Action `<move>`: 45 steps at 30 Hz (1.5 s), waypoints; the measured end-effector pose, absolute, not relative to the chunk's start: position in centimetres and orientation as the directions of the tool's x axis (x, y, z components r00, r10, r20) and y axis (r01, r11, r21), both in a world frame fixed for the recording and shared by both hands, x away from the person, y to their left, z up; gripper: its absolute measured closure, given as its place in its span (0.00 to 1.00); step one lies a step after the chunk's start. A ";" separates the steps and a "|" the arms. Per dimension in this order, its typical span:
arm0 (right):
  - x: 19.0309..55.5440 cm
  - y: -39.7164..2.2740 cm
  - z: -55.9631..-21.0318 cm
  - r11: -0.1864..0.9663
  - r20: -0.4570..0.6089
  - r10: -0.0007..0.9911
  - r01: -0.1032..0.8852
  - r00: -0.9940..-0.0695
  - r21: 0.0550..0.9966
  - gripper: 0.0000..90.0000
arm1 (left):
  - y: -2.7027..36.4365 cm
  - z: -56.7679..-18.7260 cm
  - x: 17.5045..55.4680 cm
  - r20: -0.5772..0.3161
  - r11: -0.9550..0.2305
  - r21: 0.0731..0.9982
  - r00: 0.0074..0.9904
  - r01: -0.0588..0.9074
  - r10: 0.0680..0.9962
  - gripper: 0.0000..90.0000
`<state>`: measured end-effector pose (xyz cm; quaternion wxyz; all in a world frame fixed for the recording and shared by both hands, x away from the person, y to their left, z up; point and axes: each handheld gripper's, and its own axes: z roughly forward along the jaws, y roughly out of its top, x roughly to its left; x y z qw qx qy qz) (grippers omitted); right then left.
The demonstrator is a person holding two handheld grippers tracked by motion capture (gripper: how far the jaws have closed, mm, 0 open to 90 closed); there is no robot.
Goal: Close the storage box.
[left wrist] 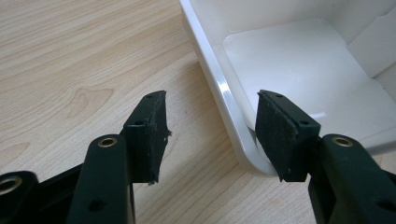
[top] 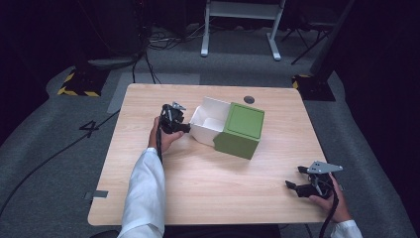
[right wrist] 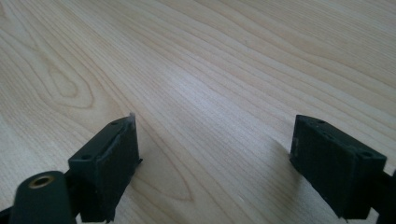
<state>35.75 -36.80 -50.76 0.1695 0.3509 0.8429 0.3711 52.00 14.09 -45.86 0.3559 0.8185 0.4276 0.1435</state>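
Note:
A white open box (top: 208,121) lies mid-table, partly slid into a green sleeve (top: 240,130) on its right. My left gripper (top: 185,128) is open at the box's left end. In the left gripper view the white box wall (left wrist: 224,93) runs between the two jaws: one pad (left wrist: 152,130) is outside over the wood, the other pad (left wrist: 280,133) is inside over the box floor. The pads stand apart from the wall. My right gripper (top: 296,179) is open near the table's front right corner, low over bare wood (right wrist: 210,93), with nothing between its jaws.
The wooden table (top: 148,193) has a round dark grommet (top: 249,99) near its far edge. A white desk frame (top: 242,25) and cables lie on the grey floor beyond. Yellow-black striped bases (top: 79,84) stand at the table's far corners.

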 end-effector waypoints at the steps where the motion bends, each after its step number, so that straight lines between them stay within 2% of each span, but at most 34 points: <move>1: 35.8 -36.8 -50.8 0.478 -0.026 0.717 0.466 -0.696 0.744 0.17 | 14.1 -45.8 52.0 -0.070 -0.380 0.705 0.592 0.598 0.803 0.49; 10: 35.8 -36.8 -50.8 0.478 -0.024 0.717 0.466 -0.696 0.744 0.17 | 14.6 -45.3 51.8 -0.030 -0.382 0.719 0.575 0.580 0.817 0.40; 23: 35.8 -36.8 -50.8 0.478 -0.023 0.717 0.467 -0.697 0.744 0.17 | 16.8 -43.1 50.6 0.017 -0.379 0.744 0.551 0.550 0.834 0.34; 33: 35.8 -36.8 -50.8 0.476 -0.019 0.718 0.471 -0.696 0.743 0.17 | 17.3 -41.4 48.9 0.104 -0.464 0.708 0.571 0.533 0.815 0.21; 45: 35.8 -36.8 -50.8 0.475 -0.017 0.718 0.472 -0.696 0.743 0.17 | 17.6 -40.5 45.9 0.182 -0.543 0.687 0.609 0.483 0.772 0.19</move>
